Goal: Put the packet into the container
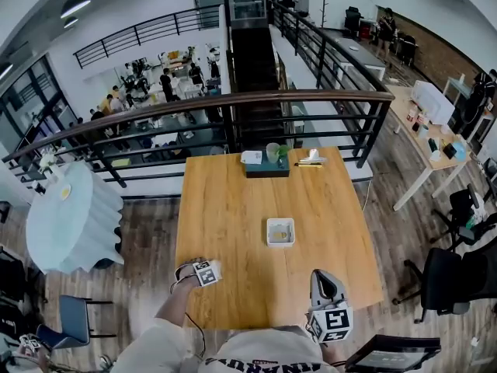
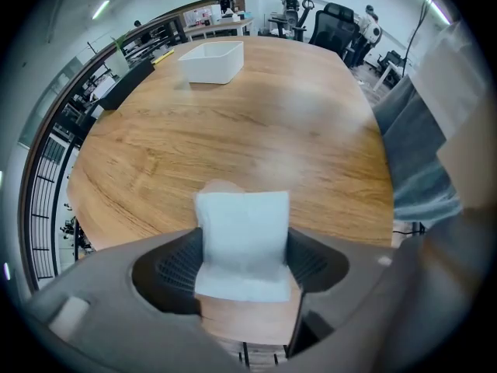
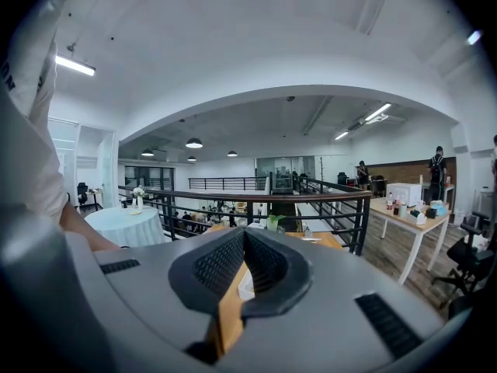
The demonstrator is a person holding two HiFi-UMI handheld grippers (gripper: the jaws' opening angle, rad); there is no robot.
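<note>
Closest to me is my left claw (image 2: 241,256), low over the near left corner of the table (image 2: 256,130). It is pinching the packet (image 2: 242,231) – a small white pillow-shaped pouch standing upright between the two dark ribbed pads, with a pad against each of its side edges and its top poking out past the tips. From the head view that claw (image 1: 205,272) shows only its marker cube at the table's (image 1: 233,208) near left edge, and the packet cannot be made out there.

My right claw (image 1: 321,280) is on the other side, at the near right edge of the wooden top and close to my body. In its own view the right claw (image 3: 245,243) has its pads pressed together at the tips with nothing between them, only a sliver of wood showing lower down.

Further out, about the middle of the table, sits the container (image 1: 280,244) – a small white square dish, well apart from both claws, with something yellowish in it too small to tell. My left claw's view has the container (image 2: 211,64) straight ahead across bare wood.

At the far edge stands a dark tray (image 1: 266,170) with a green cup (image 1: 272,152), and behind it a dark railing (image 1: 194,104)
</note>
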